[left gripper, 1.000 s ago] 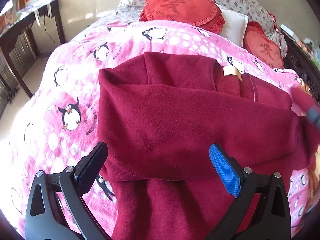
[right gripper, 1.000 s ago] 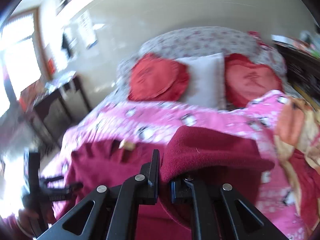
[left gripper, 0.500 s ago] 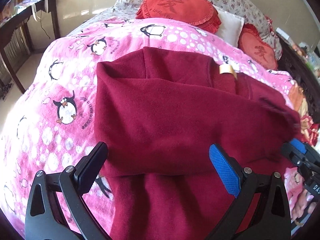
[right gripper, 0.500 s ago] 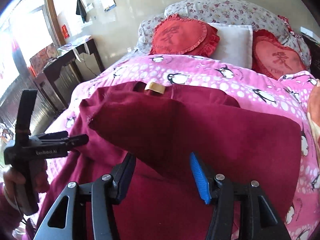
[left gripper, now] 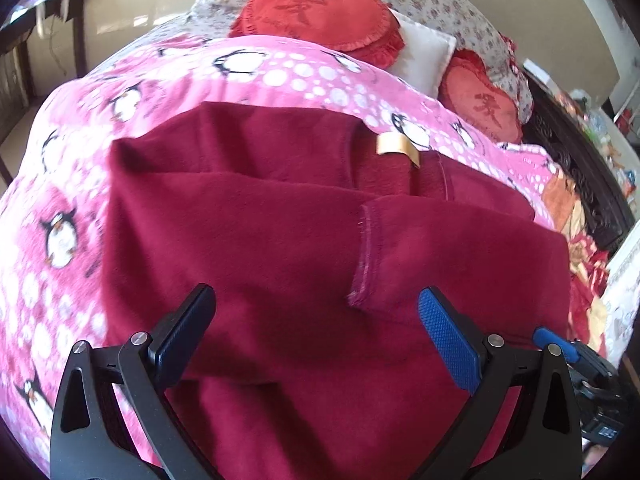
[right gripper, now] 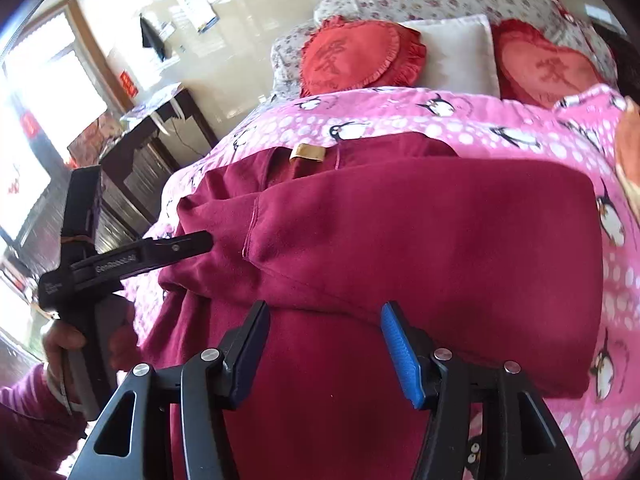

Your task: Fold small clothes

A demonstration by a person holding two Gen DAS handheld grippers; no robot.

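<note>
A dark red fleece top (left gripper: pixel 280 248) lies on the pink penguin blanket (left gripper: pixel 280 76) with both sleeves folded across its body. A tan neck label (left gripper: pixel 396 146) shows at its collar. The right sleeve's cuff (left gripper: pixel 366 256) lies near the middle. My left gripper (left gripper: pixel 316 332) is open and empty just above the near part of the top. My right gripper (right gripper: pixel 326 350) is open and empty over the top (right gripper: pixel 420 240) below the folded sleeve. The left gripper (right gripper: pixel 132 260) also shows in the right wrist view at the garment's left edge.
Two red heart cushions (left gripper: pixel 316 12) and a white pillow (left gripper: pixel 424 52) lie at the bed's head. A dark wooden table (right gripper: pixel 152 140) stands left of the bed. Orange and red patterned bedding (left gripper: pixel 576 232) lies at the right edge.
My right gripper carried the right sleeve across the top, opened and let it go. It has drawn back toward the near edge. My left gripper stayed open over the top.
</note>
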